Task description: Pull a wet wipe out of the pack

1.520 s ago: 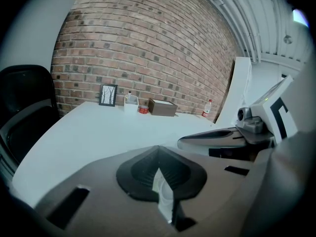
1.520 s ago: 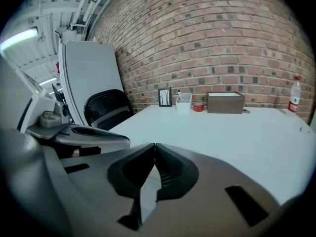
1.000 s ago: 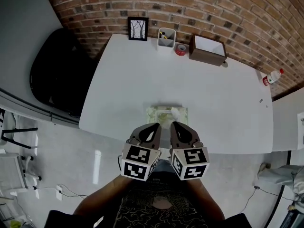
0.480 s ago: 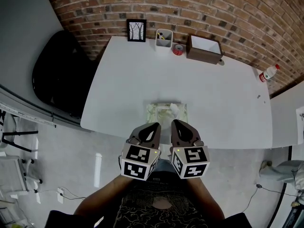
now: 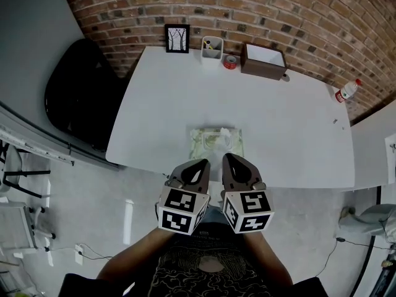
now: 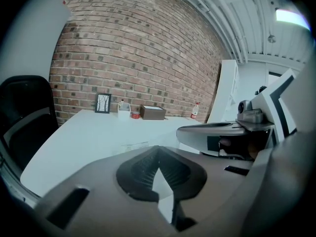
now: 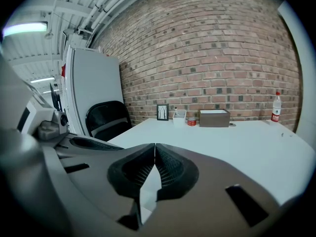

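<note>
A pale green wet wipe pack (image 5: 216, 143) lies flat near the table's front edge, with a white wipe tip (image 5: 225, 133) standing up from its top. My left gripper (image 5: 203, 164) and right gripper (image 5: 226, 158) hover side by side just short of the table edge, in front of the pack and apart from it. Both are shut with nothing between the jaws. In the left gripper view the jaws (image 6: 158, 147) meet, and the pack (image 6: 134, 144) shows faintly beyond them. The right gripper (image 7: 154, 145) is shut in its own view too.
Along the brick wall at the back of the white table (image 5: 179, 98) stand a framed picture (image 5: 177, 38), a white cup (image 5: 212, 47), a red tape roll (image 5: 231, 61) and a brown box (image 5: 263, 60). A bottle (image 5: 346, 91) stands far right. A black chair (image 5: 77, 94) is left.
The table and the pack have slid slightly up in the head view as the camera shifted. Both grippers keep the same pose and stay shut.
</note>
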A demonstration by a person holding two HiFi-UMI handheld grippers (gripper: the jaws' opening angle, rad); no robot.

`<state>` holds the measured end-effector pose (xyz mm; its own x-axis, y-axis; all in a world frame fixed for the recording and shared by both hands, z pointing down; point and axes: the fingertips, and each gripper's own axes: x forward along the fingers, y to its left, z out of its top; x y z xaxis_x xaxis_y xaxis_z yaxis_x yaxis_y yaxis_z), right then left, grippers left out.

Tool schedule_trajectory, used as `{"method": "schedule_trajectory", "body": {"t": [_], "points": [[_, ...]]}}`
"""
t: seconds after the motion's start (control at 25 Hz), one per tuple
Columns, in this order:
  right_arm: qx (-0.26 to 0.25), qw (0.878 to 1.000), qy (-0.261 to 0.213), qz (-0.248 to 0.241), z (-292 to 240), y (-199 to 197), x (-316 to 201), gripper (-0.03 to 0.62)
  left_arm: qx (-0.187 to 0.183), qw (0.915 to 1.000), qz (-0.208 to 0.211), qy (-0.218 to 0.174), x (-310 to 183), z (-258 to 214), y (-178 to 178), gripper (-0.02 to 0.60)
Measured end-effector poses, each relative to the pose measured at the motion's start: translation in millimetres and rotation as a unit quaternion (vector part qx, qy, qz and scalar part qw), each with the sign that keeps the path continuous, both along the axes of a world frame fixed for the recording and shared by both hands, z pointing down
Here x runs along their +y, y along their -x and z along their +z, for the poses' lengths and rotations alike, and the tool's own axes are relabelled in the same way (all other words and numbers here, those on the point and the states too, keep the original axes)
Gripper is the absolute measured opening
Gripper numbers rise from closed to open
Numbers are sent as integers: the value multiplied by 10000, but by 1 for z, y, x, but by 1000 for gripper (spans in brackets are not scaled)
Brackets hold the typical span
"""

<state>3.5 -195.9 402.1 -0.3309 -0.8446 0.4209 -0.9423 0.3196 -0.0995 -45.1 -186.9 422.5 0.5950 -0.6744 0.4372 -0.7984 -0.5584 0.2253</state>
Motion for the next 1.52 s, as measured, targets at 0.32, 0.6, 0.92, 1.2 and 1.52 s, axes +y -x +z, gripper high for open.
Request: {"method": "schedule_trajectory", "body": {"t": [0.32,0.6,0.92,1.2,1.52], "points": [[71,9999,-123,5,-8,-1,21,18,31,9999,-71,-74,20,-5,3,11],[124,9997,-191,2,-12,4,42,18,72,9998,-130,-122,37,-12,7,11],[186,9995,-272,-40,-17,7,64,18,133,9996,-168,-204,56,-18,10,11],[203,9991,-360,-89,-26,10,87,18,183,9992,-197,-291,78,-24,11,11],[265,9987,-361,-226,-27,18,117,18,164,9989,-252,-348,104,-25,14,11]]}}
